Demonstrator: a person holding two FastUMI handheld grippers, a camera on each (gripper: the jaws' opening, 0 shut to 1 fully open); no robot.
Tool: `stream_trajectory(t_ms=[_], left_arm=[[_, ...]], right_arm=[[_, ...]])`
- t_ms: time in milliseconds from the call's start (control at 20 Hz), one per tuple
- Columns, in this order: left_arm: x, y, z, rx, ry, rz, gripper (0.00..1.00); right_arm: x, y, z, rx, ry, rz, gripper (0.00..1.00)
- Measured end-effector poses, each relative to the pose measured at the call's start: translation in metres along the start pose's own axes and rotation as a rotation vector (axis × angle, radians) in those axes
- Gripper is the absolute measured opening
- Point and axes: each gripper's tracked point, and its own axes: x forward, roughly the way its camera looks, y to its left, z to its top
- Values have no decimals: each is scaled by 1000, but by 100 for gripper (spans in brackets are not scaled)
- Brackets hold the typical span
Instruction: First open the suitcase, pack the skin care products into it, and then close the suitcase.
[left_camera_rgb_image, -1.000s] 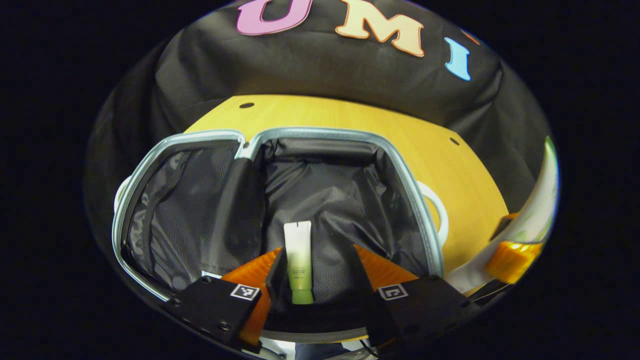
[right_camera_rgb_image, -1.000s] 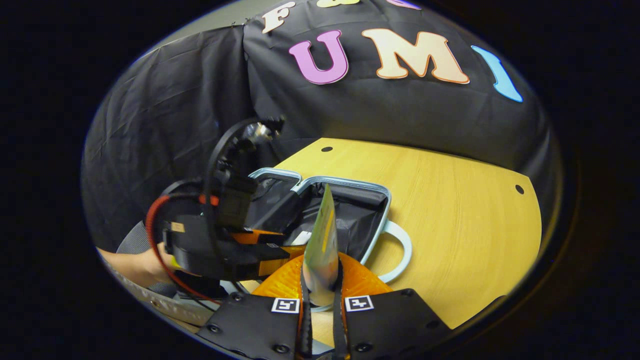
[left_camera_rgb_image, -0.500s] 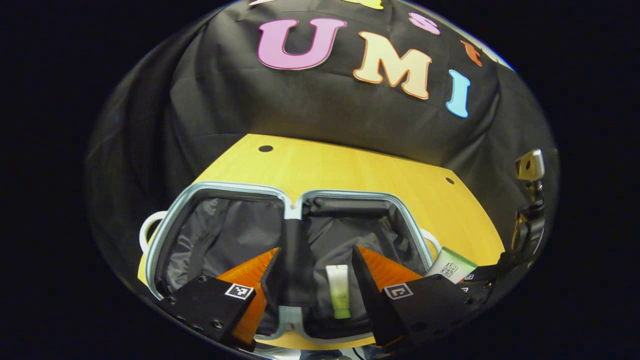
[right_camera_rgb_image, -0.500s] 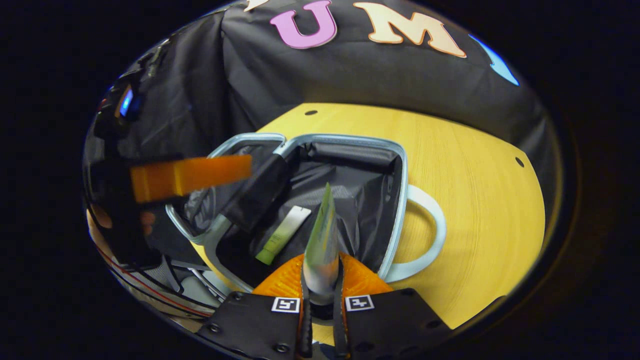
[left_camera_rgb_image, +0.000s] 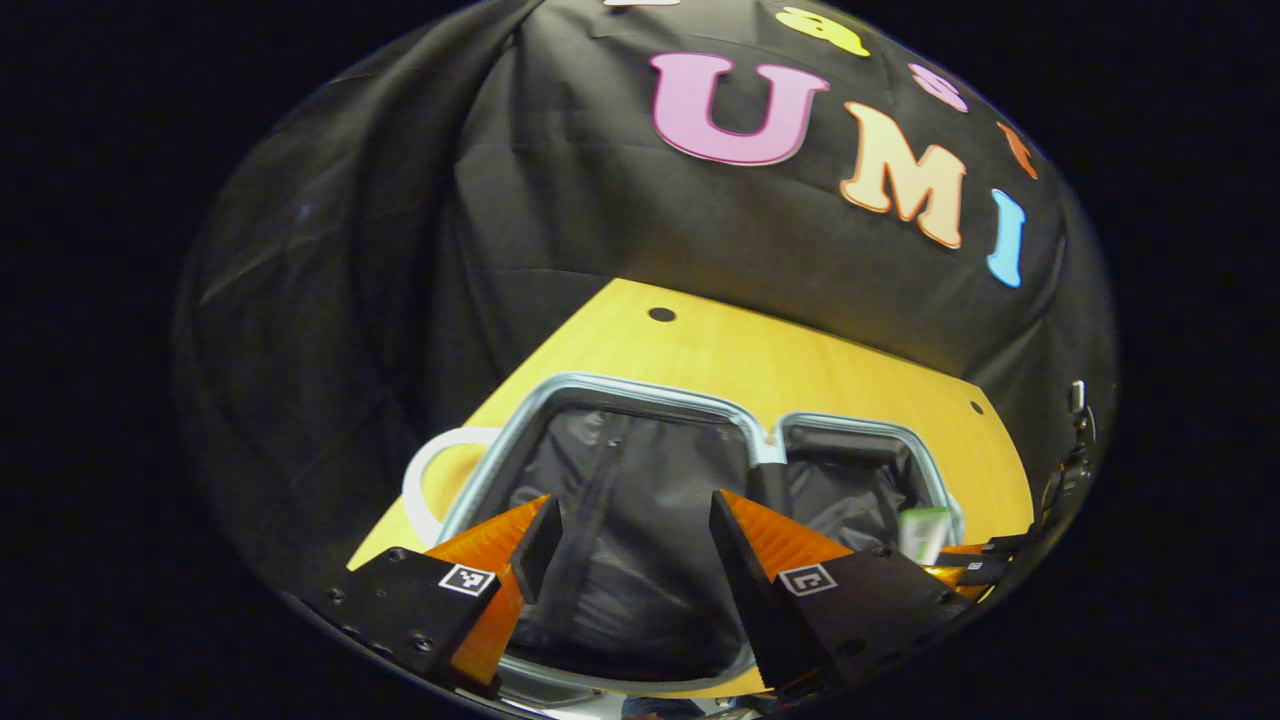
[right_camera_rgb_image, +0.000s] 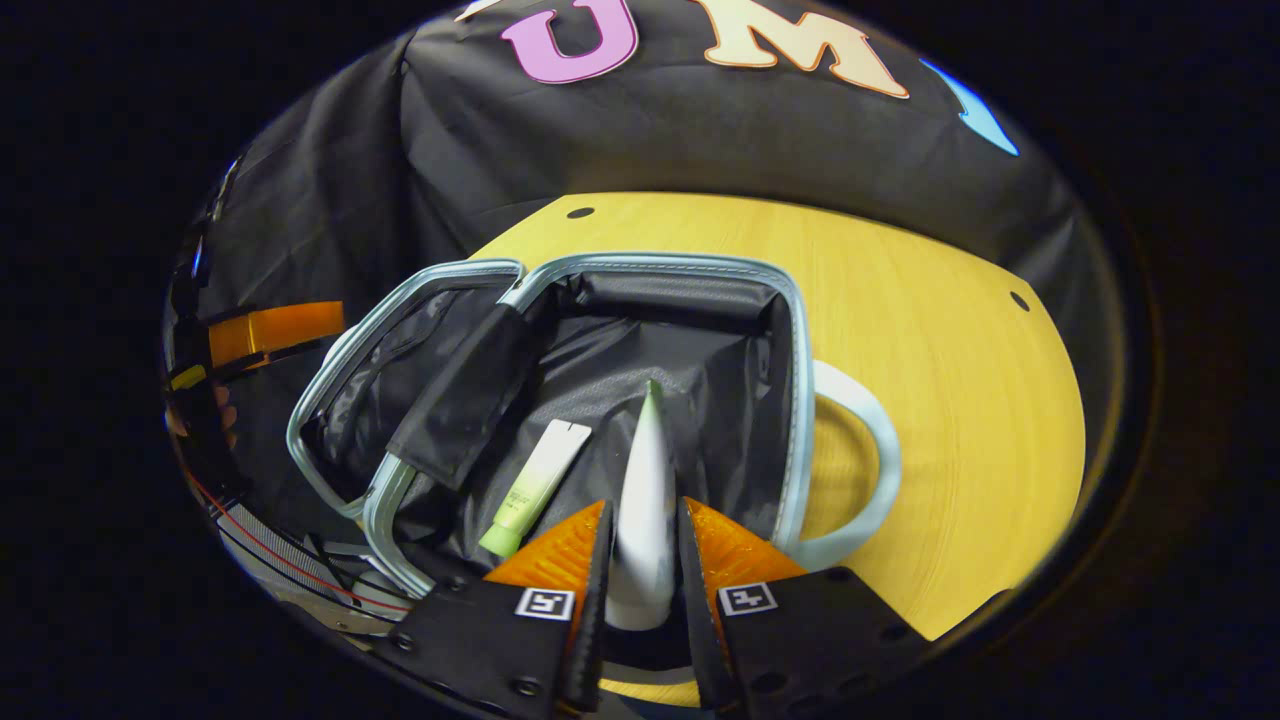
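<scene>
A pale blue-grey suitcase (right_camera_rgb_image: 795, 330) with a black, faintly glossy lining lies open on a warm yellow wood-grain surface (right_camera_rgb_image: 960, 330) dotted with small dark holes. Its looped handle (right_camera_rgb_image: 870, 450) at centre right is pale blue-white. Inside, at lower centre, a tube (right_camera_rgb_image: 530, 488) fades from white at one end to light green at its cap. A second tube (right_camera_rgb_image: 645, 500), white with a green tip, sits at bottom centre. In the left gripper view, the same suitcase rim (left_camera_rgb_image: 640, 388) shows silvery blue against the black lining.

Black cloth wall (left_camera_rgb_image: 420, 220), yellow wooden table (right_camera_rgb_image: 950, 330) with holes
</scene>
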Motion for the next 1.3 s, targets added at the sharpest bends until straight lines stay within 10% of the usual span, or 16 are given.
stream_trajectory(t_ms=[150,550,950,1300], left_arm=[[3,36,8,-23,-6,57,87],[21,130,6,-53,30,184,90],[61,172,-24,-132,165,188,88],[96,170,-52,-109,300,144,38]], right_arm=[[-9,9,25,13,-91,25,98],[-71,7,125,11,-474,17,98],[-98,-34,139,31,-554,-88,98],[-109,-59,135,47,-566,-148,98]])
